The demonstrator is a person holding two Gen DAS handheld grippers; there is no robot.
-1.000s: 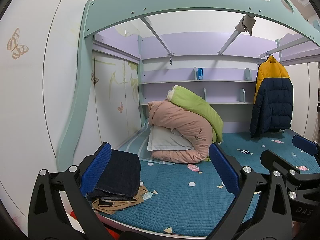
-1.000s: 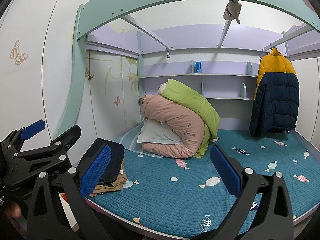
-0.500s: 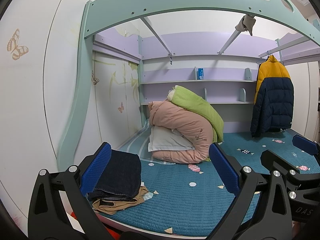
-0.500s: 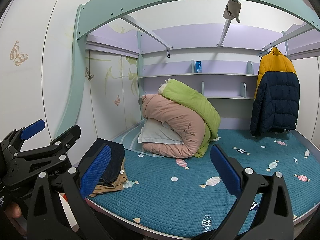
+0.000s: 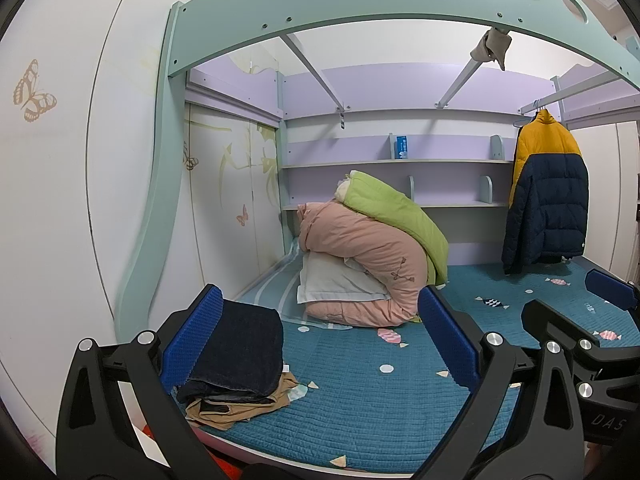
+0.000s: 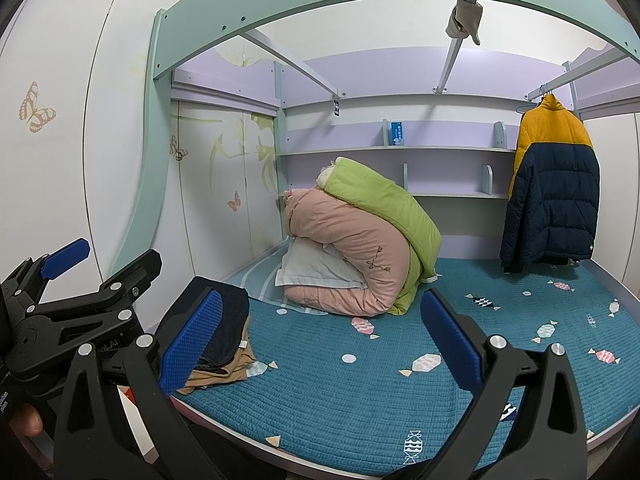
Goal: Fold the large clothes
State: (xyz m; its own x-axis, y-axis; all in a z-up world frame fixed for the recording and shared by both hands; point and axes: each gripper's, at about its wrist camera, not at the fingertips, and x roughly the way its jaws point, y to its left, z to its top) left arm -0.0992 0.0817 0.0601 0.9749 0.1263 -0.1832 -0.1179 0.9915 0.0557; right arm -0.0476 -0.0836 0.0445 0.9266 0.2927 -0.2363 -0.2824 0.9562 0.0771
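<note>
On the bed's [image 5: 360, 408] near-left corner, folded dark jeans [image 5: 236, 352] top tan trousers [image 5: 240, 408] — left claw [image 5: 320, 344] and right claw [image 6: 320, 344] both spread, empty.

The bed [image 5: 360, 408], under a teal quilted cover, carries a folded clothes stack [image 5: 236, 364] just beyond the left tool's [image 5: 320, 344] left finger, and rolled duvets [image 5: 372, 264] farther ahead.

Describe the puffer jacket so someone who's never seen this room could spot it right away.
Look along the teal bed to its far right corner. There the puffer jacket hangs on a rail. It is the only hanging garment: yellow on top, navy below, unlike the folded clothes pile.
</note>
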